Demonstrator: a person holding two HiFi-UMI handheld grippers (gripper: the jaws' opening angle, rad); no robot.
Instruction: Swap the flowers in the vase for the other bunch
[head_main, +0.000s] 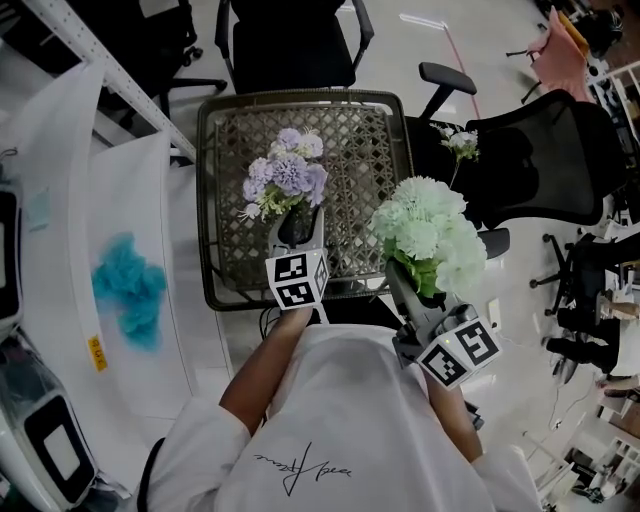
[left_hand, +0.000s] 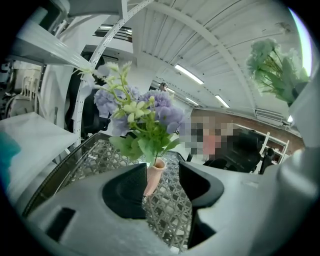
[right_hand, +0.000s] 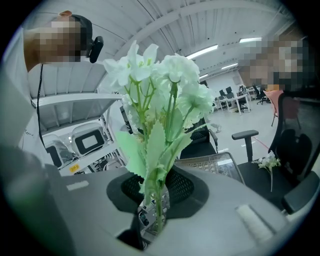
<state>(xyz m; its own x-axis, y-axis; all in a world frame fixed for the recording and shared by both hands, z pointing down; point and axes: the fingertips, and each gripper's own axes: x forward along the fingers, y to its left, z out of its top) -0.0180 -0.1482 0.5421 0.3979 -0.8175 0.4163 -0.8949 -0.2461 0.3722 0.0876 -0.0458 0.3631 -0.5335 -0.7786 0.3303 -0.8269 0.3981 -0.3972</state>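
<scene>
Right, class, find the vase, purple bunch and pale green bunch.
vase (left_hand: 154, 177): left gripper view, its body.
purple bunch (head_main: 288, 172): head view, a central bloom.
pale green bunch (right_hand: 175, 70): right gripper view, a top bloom.

Two tongs are counted, the left tongs (left_hand: 162, 170) and the right tongs (right_hand: 155, 200); one vase (left_hand: 154, 175) is seen on one wicker bench (head_main: 225, 200); two flower bunches are counted, one purple bunch (head_main: 287, 175) and one pale green bunch (head_main: 430, 235); one teal tuft (head_main: 130, 285), one loose sprig (head_main: 461, 143) and two nearby black chairs (head_main: 295, 45) are noted.
</scene>
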